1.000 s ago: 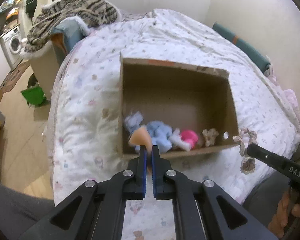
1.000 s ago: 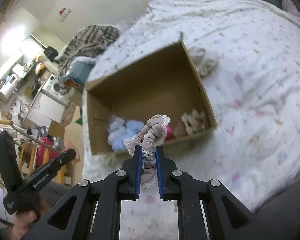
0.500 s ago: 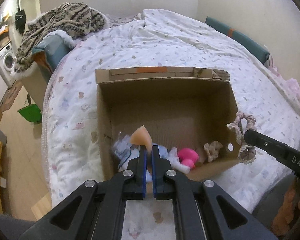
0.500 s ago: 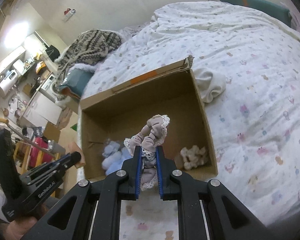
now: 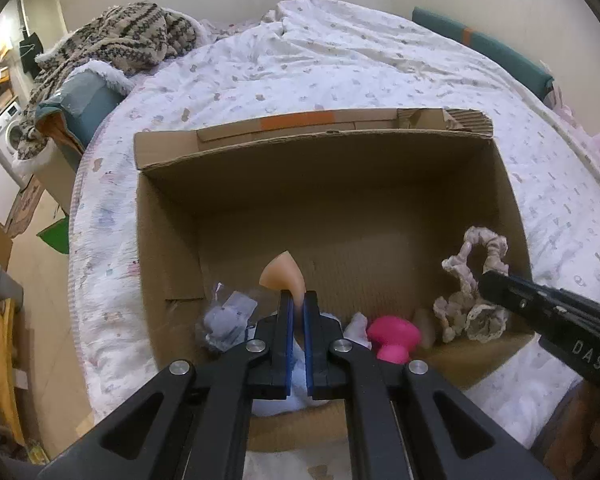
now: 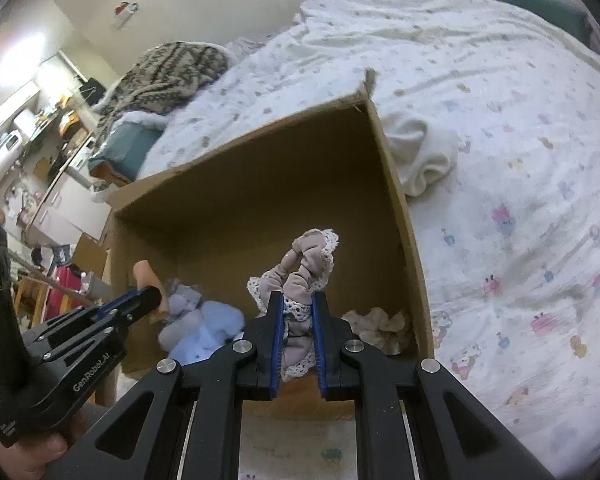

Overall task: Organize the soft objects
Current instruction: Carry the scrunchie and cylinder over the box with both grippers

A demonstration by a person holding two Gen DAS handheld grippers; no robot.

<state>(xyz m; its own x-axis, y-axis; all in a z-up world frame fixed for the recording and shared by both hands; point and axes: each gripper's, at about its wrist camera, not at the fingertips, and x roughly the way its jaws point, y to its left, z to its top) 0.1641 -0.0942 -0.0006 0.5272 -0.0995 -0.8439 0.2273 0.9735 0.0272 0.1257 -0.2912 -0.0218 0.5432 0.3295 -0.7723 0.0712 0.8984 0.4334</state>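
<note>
White bedding [image 5: 340,64] printed with small pastel figures covers the bed on which an open cardboard box [image 5: 168,248] sits, its far flap folded back. Over the box's near edge, the left gripper [image 5: 296,300] is clamped on a peach teardrop sponge [image 5: 284,276], whose rounded tip stands clear above the blue pads. To its right, the right gripper [image 6: 298,308] pinches a mauve, lace-trimmed scrunchie [image 6: 308,264], bunched and twisted, part of it rising above the fingers. Along the box's near wall lie a pale blue plush toy [image 6: 208,328], a small grey-blue item [image 5: 224,320] at the left, a bright pink mushroom-shaped piece [image 5: 392,340] and a beige fluffy scrunchie [image 6: 380,324] in the right corner; the far half of the floor is bare cardboard. A cream cloth [image 6: 420,156] lies crumpled just outside the box's right wall. Far left, a striped knit blanket [image 5: 120,40] is heaped over teal bedding, with a washing machine [image 5: 8,132] beyond it.
</note>
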